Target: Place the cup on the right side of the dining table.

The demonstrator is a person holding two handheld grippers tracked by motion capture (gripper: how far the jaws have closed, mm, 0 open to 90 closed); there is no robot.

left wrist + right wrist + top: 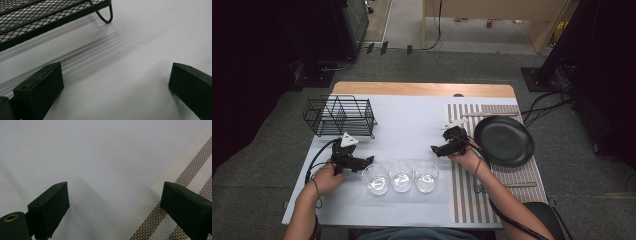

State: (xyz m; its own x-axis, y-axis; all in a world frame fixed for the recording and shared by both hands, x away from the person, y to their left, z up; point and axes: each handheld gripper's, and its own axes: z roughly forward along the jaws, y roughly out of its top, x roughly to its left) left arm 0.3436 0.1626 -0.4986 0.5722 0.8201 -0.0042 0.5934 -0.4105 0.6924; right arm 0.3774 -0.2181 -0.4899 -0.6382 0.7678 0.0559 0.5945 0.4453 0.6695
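Left gripper [368, 160] fingers spread, empty, just beside leftmost glass [375, 178], near worktop front edge. Right gripper [435, 149] likewise spread, probably above glass row.

**What sits around your work area**

Ahead on your left stands a black wire rack [340, 116] on the pale table cover [412, 125]. To your right, a striped placemat [472, 195] carries a black plate [504, 141]. Grey carpet [582, 180] surrounds the table.
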